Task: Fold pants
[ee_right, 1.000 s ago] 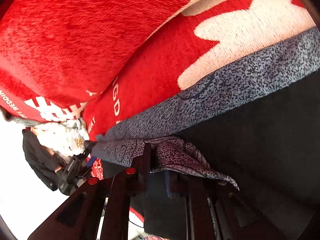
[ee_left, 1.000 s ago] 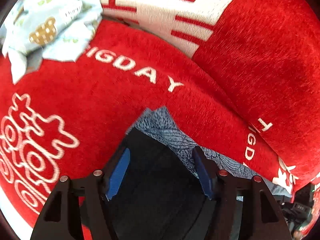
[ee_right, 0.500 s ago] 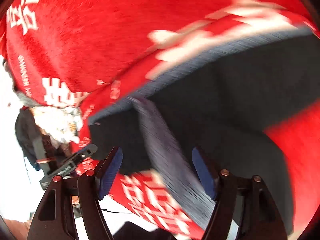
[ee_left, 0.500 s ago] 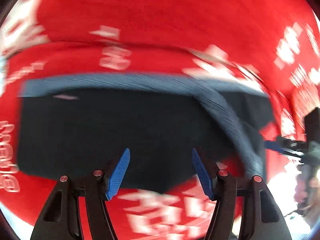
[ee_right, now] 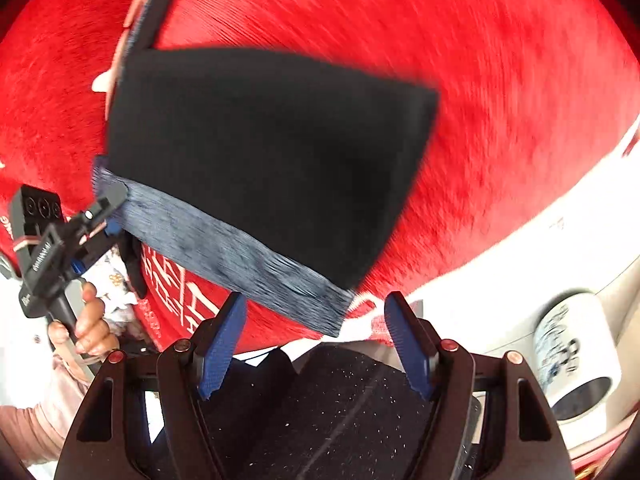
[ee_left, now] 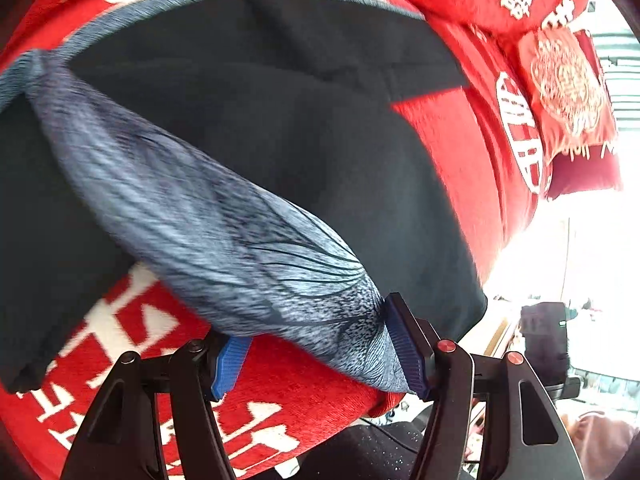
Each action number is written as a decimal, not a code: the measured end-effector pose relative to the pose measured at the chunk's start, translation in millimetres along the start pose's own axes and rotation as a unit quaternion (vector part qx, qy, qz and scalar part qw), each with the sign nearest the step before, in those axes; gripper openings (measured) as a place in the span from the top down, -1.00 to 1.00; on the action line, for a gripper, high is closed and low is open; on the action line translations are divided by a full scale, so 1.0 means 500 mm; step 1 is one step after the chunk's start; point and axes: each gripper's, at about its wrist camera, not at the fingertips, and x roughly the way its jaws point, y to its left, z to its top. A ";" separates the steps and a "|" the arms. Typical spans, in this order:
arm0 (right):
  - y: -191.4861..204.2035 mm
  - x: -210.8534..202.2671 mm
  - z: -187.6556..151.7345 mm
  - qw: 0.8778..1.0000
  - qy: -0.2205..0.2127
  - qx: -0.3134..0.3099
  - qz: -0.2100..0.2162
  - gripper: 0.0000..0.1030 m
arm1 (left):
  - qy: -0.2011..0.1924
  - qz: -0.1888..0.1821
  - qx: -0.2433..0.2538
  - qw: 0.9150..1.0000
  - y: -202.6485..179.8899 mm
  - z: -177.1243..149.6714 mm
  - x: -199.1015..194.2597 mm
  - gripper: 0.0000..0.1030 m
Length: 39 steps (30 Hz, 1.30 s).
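Both hand-held grippers are swinging across the red blanket [ee_right: 500,92] since the earlier frames, and the pants [ee_right: 264,152] are now lying folded at centre frame in the right wrist view. The right hand-held gripper [ee_right: 316,344] has just been opening; its jaws are standing released, with the grey waistband [ee_right: 228,252] just above them and nothing between the pads. The left hand-held gripper [ee_left: 316,344] is grasping the waistband [ee_left: 224,232], which is running taut from the lower centre to the upper left of its view. Judging by this layout, the step in hand is carrying the band over the dark fabric. To do it well, keep the band level, align its edges with the layer below, and release only once it is lying flat.
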 end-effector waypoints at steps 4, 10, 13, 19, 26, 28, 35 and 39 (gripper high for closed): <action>-0.032 0.018 -0.001 0.997 -0.006 0.046 0.064 0.69 | 0.007 -0.002 0.017 1.000 -0.005 0.013 0.012 0.24; 0.050 -0.104 0.026 0.991 -0.065 -0.008 0.119 0.72 | -0.021 -0.025 0.031 0.999 -0.028 0.060 -0.046 0.35; 0.124 -0.181 0.104 0.982 -0.117 -0.047 0.139 0.72 | -0.055 -0.033 0.029 0.998 -0.045 0.115 -0.077 0.35; 0.244 -0.294 0.315 0.964 -0.193 -0.109 0.146 0.72 | -0.122 -0.013 0.029 0.992 -0.049 0.261 -0.111 0.35; 0.332 -0.290 0.556 0.969 -0.192 -0.128 0.088 0.72 | -0.143 0.029 -0.018 0.989 0.011 0.417 -0.119 0.34; 0.344 -0.267 0.611 0.974 -0.184 -0.122 0.059 0.67 | -0.148 0.047 -0.009 0.988 0.019 0.427 -0.131 0.34; 0.330 -0.230 0.691 0.977 -0.194 -0.081 -0.021 -0.21 | -0.180 0.104 -0.004 0.978 0.052 0.383 -0.183 -0.33; 0.339 -0.289 0.643 0.964 -0.242 -0.106 -0.043 -0.24 | -0.170 0.151 -0.013 0.974 0.080 0.325 -0.181 -0.33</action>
